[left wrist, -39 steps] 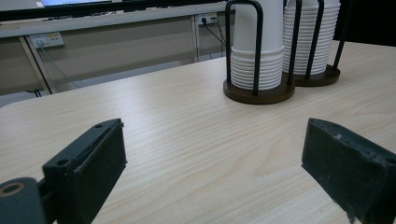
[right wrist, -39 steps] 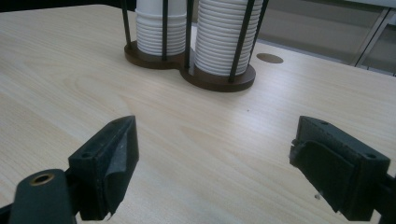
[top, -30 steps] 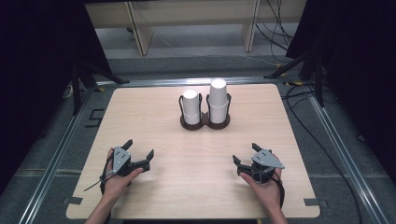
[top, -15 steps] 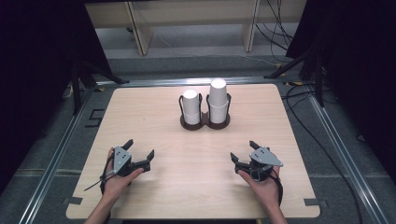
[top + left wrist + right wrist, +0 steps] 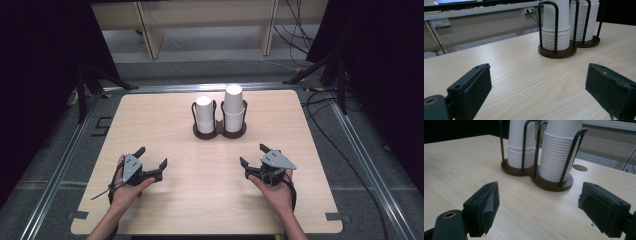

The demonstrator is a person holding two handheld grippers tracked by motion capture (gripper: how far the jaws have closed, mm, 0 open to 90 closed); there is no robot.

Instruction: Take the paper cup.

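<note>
Both hands rested low on the near tabletop [image 5: 170,200], left tongs [image 5: 150,159] spread and empty, right tongs [image 5: 252,155] spread though just narrowing, aimed at the far cup holder [image 5: 220,132] with two paper cup stacks [image 5: 233,107].

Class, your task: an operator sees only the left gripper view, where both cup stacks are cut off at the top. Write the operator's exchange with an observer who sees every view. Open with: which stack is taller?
Observer: In the high view, the taller stack is the one on the right; the shorter stack is beside it.
Operator: Where are the right tongs?
Observer: The right tongs are over the table near its front edge, apart from the cup holder.
Operator: Holding anything?
Observer: No. They are open with nothing between them, though their jaws have just been closing slightly.
</note>
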